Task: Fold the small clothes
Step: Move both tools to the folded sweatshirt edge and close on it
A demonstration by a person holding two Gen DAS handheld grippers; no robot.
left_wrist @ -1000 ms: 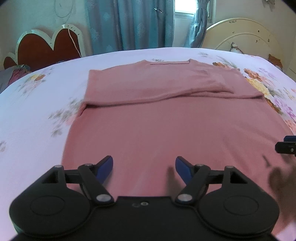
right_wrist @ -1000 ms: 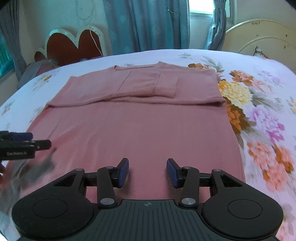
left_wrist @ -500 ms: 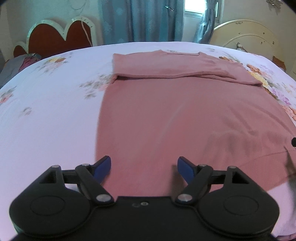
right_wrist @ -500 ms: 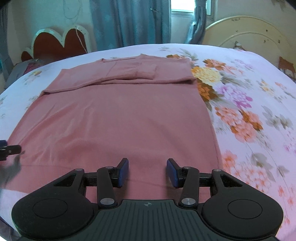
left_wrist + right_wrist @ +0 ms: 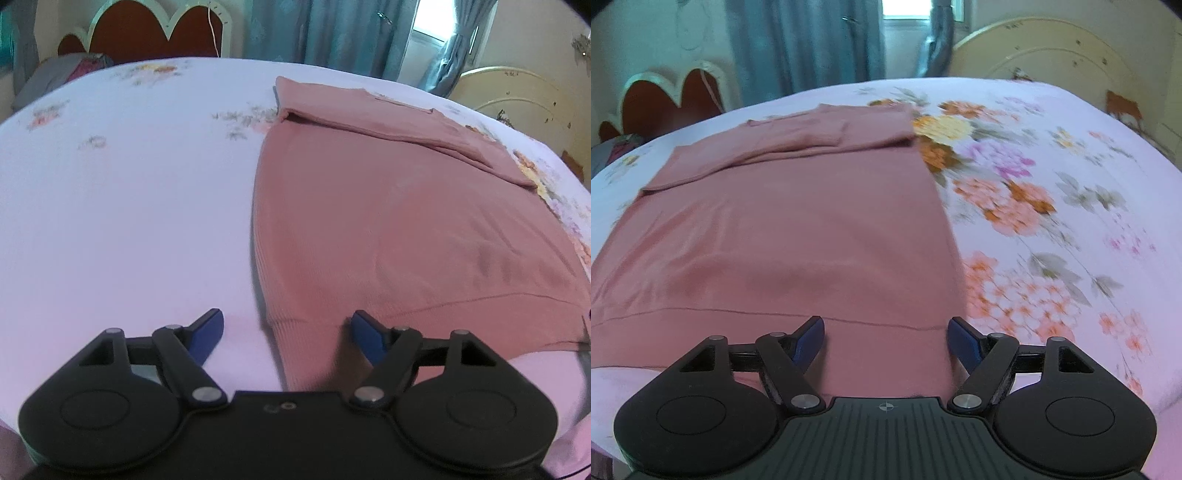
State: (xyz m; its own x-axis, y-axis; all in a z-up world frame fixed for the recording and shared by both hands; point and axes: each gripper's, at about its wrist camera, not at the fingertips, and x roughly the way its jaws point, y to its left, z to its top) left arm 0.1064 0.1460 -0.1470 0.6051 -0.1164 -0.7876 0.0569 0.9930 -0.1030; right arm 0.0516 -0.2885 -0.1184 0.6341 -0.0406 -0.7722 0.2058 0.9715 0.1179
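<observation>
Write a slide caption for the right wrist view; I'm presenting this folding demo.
Right gripper opening over the near right hem corner of a pink sweater on a floral bedsheet.

Soft daylight enters from a window (image 5: 905, 9) behind blue curtains (image 5: 332, 33) at the far end of the room, leaving both views moderately bright with a pinkish cast and only faint shadows on the bed (image 5: 110, 203). Both fisheye pictures bend straight lines strongly, so the bed bulges like a dome and the corners fall into dark vignette. The right wrist view shows motion blur across the flowered sheet (image 5: 1034, 206), and the left wrist view is a little soft over the pink garment (image 5: 406, 229), while each black claw body in the foreground looks sharp.
</observation>
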